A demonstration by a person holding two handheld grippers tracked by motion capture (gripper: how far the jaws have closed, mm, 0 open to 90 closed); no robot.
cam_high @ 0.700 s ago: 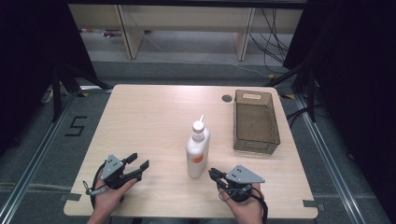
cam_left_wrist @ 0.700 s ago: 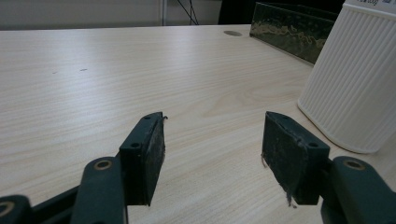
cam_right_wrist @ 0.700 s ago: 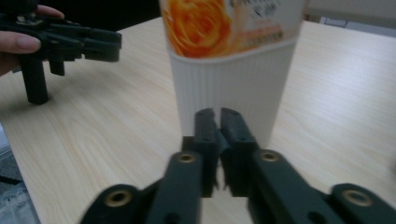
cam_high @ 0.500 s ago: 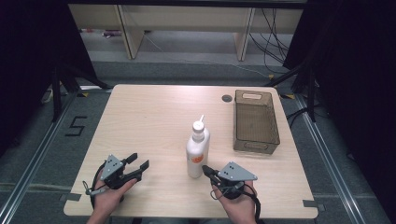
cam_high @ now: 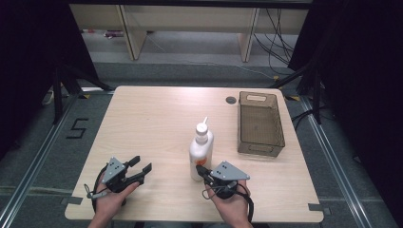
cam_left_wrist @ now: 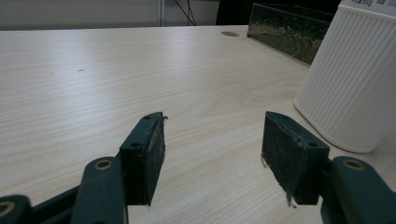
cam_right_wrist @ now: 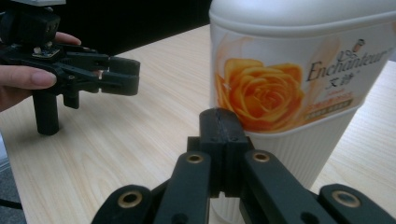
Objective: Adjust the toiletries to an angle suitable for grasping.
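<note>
- Right tool (cam_high: pixel 201 170) clenched on nothing, tip at white bottle (cam_high: pixel 200 151).
- Left tool (cam_high: pixel 140 170) released, bare surface (cam_high: pixel 152 123) ahead.
- Brown basket (cam_high: pixel 260 124) hugging far right edge, apart from bottle.

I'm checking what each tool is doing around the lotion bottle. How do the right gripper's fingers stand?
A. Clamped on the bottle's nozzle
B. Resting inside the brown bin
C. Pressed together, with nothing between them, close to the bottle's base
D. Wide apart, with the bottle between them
C: in the right gripper view the right gripper has its fingers pressed together in front of the lotion bottle, gripping nothing.
</note>
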